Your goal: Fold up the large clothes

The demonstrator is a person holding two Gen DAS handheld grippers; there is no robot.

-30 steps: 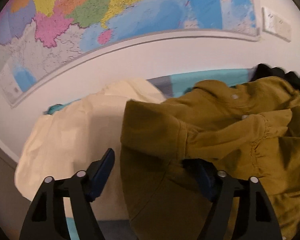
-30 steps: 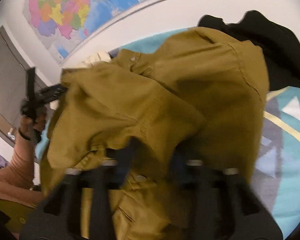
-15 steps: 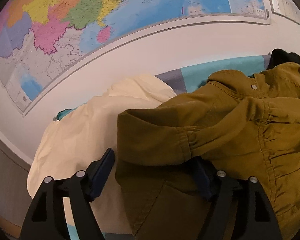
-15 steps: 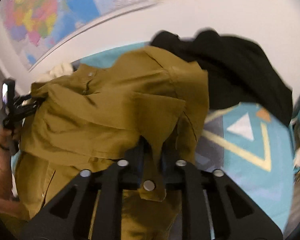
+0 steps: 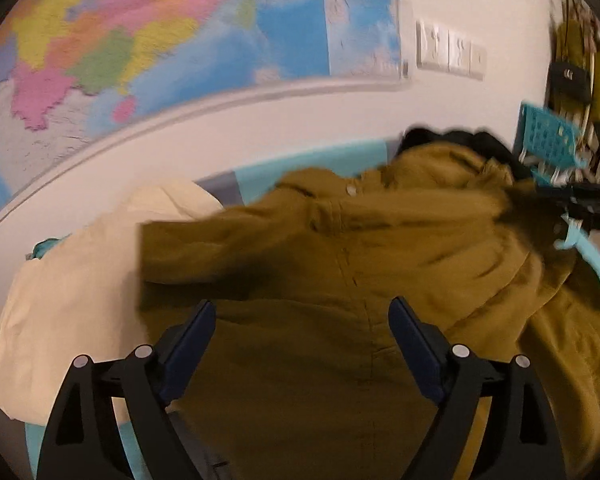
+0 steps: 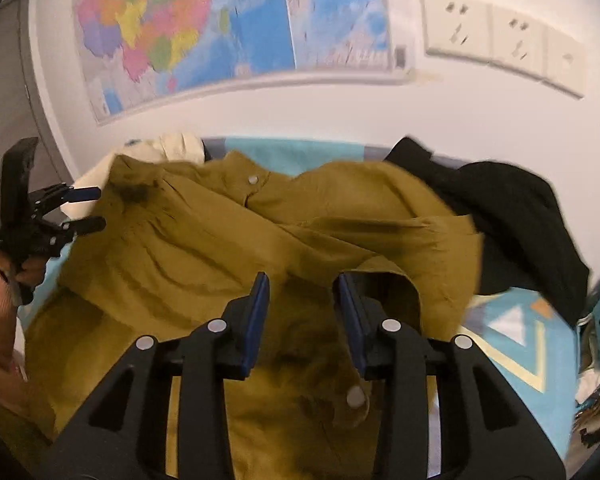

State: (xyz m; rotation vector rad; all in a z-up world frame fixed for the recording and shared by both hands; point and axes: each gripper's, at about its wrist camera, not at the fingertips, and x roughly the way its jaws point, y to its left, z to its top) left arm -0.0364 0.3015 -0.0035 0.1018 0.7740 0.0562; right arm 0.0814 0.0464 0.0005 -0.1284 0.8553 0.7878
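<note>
while the left wrist view was blurred, the left gripper (image 5: 302, 328) stood spread wide above the mustard shirt (image 5: 340, 264), gripping nothing; a cream garment (image 5: 72, 288) lay beside it. from the right wrist view, the right gripper (image 6: 302, 300) stood parted over the shirt, which lay crumpled on the patterned bed (image 6: 516, 344) beside a black garment (image 6: 512, 216).

Both grippers spread, holding nothing

The black left gripper with blue pads (image 5: 302, 316) gapes wide; the matching black right gripper (image 6: 302, 296) stands parted, more narrowly.
</note>
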